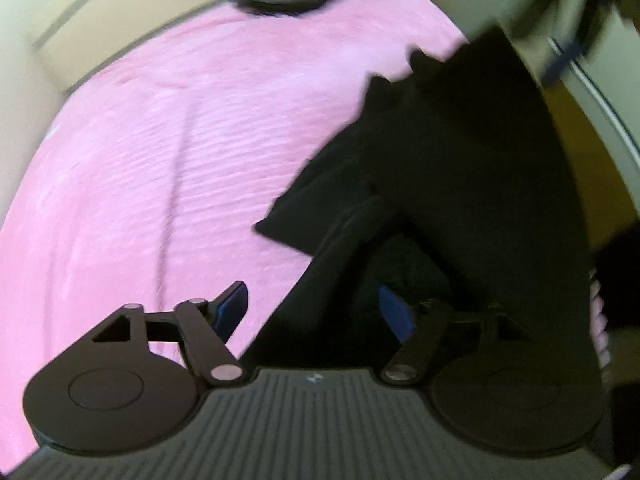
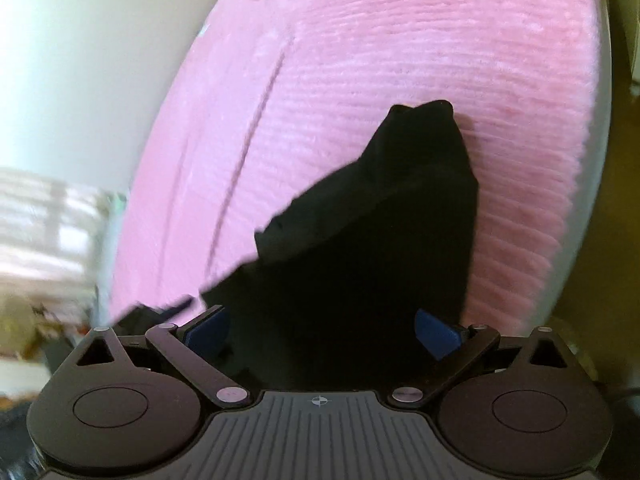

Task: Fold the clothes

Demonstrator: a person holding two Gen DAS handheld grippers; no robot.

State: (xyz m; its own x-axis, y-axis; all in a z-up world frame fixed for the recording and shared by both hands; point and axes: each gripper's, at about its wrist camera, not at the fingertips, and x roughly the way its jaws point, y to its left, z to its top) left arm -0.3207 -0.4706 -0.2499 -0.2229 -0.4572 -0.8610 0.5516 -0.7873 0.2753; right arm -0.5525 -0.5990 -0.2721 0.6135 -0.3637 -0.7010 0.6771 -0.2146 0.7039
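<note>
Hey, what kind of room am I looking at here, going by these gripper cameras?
Probably a bedroom, though blur limits certainty. A pink ribbed blanket covers a broad surface like a bed, a black garment lies on it for folding, and a plain pale wall stands beside it.

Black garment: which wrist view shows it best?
The right wrist view: the black garment is sharp, its outline clear against the pink blanket. The left wrist view shows the garment larger but motion-blurred, its lower part merging with the gripper.
</note>
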